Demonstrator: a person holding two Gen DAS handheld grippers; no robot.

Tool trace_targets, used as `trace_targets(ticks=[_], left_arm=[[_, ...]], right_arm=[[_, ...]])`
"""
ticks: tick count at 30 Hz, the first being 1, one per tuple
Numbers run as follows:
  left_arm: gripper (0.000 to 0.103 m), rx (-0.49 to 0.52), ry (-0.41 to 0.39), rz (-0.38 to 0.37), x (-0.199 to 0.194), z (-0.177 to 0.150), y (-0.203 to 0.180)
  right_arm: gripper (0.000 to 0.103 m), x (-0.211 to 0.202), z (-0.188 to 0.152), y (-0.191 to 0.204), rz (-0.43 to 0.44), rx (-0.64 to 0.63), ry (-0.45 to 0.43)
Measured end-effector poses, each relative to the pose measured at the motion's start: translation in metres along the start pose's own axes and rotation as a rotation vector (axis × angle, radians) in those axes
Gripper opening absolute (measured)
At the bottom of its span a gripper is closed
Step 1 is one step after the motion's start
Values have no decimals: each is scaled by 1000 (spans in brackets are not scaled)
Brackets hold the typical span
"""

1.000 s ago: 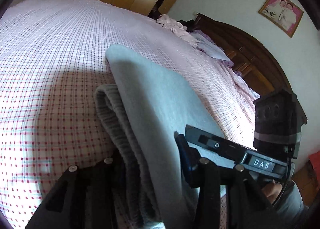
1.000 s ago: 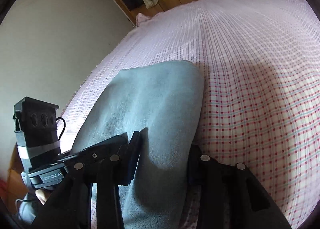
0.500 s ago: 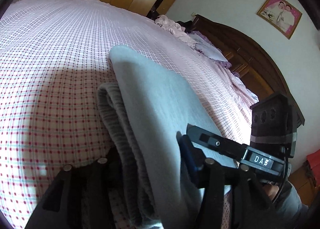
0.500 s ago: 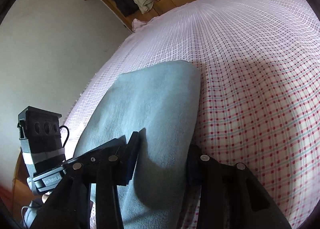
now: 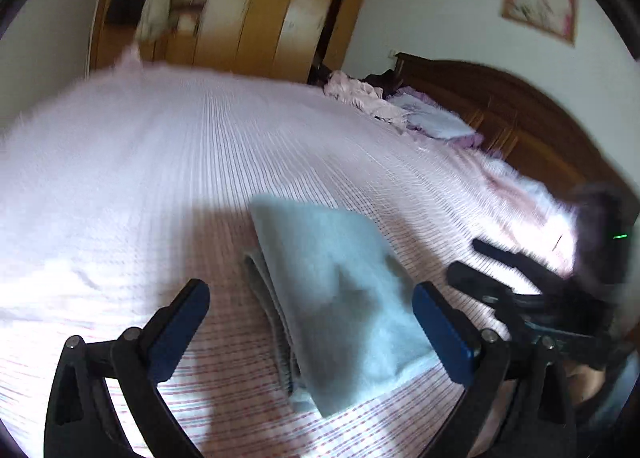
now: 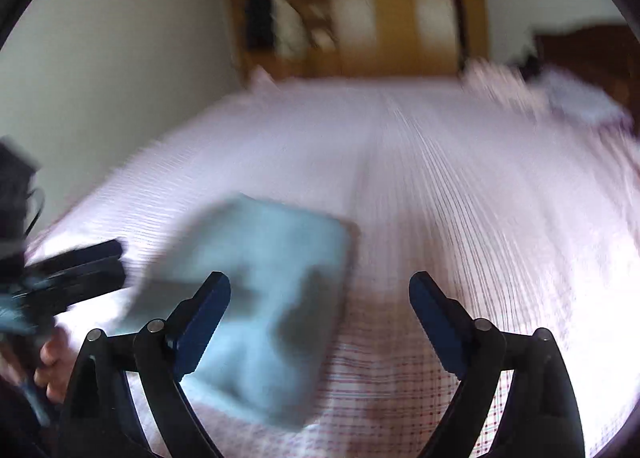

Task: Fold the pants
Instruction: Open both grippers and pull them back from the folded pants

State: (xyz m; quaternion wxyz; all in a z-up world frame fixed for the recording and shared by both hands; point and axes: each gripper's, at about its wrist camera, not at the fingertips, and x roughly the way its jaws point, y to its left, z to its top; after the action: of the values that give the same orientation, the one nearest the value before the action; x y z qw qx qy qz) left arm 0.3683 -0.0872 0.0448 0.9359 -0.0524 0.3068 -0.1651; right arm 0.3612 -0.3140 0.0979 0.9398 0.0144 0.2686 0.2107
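Observation:
The light blue-grey pants lie folded into a thick rectangle on the pink checked bedsheet, with grey ribbed layers showing along their left edge. My left gripper hovers above the near end of the bundle, its jaws opening wide and touching nothing. In the right wrist view the folded pants sit lower left, blurred by motion. My right gripper is lifted off them, its jaws opening, its left pad over the cloth without pressing it. Each view catches the other gripper at its edge.
Wooden wardrobe doors stand beyond the bed's far side. A dark wooden headboard with pillows and crumpled pink bedding lies at the right. A framed picture hangs on the wall. A hand holds the other gripper.
Both grippers let go of the folded pants, opened wide and drew back and up. The pants now lie free on the bed, farther off in both views.

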Motion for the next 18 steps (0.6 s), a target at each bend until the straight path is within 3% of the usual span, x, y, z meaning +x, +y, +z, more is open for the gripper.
trace_targets(ticks=[4,7,10,14,18], left_arm=[[103,132,-10,73,-4,-21,-37],[103,138,-26,88,1,-43,-47],[103,109,-59,89,12,-66,-49],[103,108,-36,70,30,-75,-46],[103,50,-19,34,35,-78,-30]], right_arm=[[89,-37,-22,23,19,-57,-87],[90,-46,-51,22,20,-4,-121],[90,-31,-76,9,46,54,-71],[90,-20,-79,-9,66,145,-22],[90,-17,-77,-6,35,137,4]])
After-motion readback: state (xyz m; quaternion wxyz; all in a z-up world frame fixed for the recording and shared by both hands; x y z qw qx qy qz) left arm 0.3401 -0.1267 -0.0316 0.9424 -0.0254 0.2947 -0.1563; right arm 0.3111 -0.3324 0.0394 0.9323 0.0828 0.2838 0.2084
